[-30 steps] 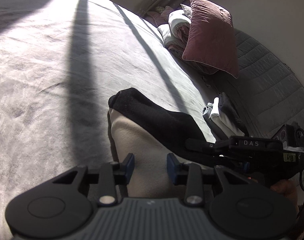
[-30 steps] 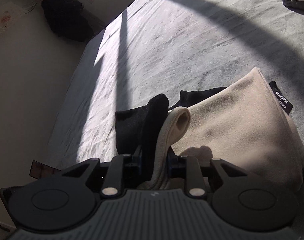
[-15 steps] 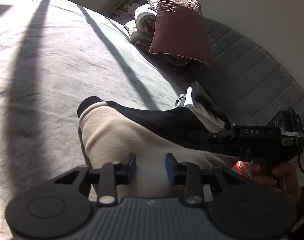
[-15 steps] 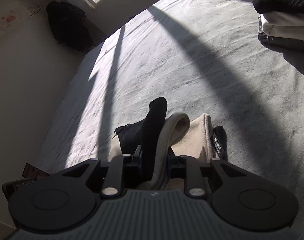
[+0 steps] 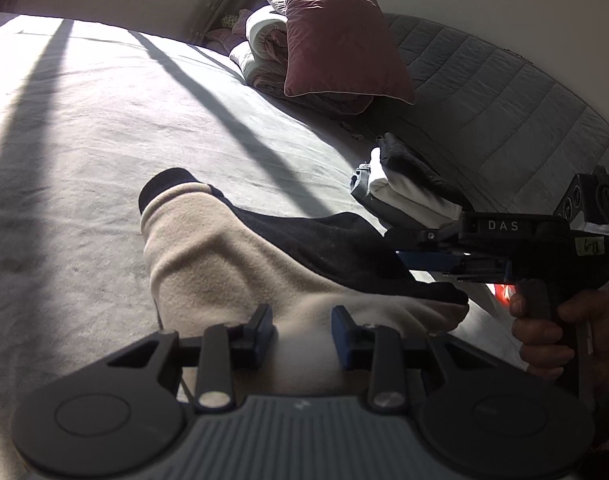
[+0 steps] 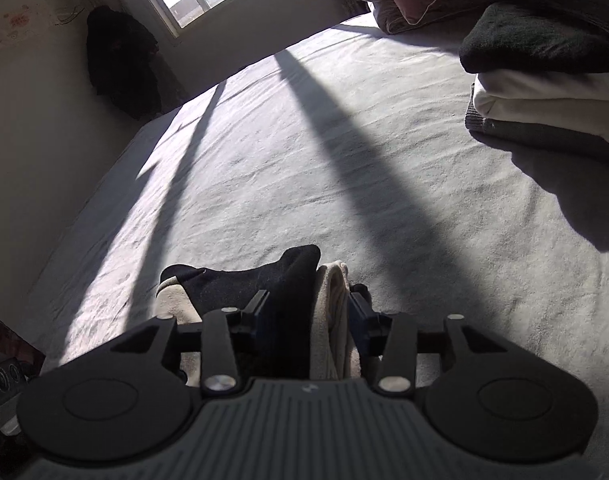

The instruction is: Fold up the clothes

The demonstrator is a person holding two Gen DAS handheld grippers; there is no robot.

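Note:
A beige fleece garment with a black lining (image 5: 224, 264) lies folded on the grey bed; it also shows in the right wrist view (image 6: 292, 280). My left gripper (image 5: 302, 330) is open, just above the beige cloth at its near edge. My right gripper (image 6: 308, 316) is shut on the garment's edge, black and beige layers bunched between the fingers. The right gripper also shows in the left wrist view (image 5: 424, 264), held by a hand at the garment's right end.
A stack of folded clothes (image 5: 404, 192) sits to the right near the quilted grey headboard (image 5: 484, 92); it also shows in the right wrist view (image 6: 544, 80). A maroon pillow (image 5: 340, 40) and rolled bedding lie beyond. The bed edge and a wall are on the left (image 6: 44, 140).
The right gripper has drawn the garment's edge across, so the beige side now covers more of the black. Both cameras have tilted up toward the window and the headboard.

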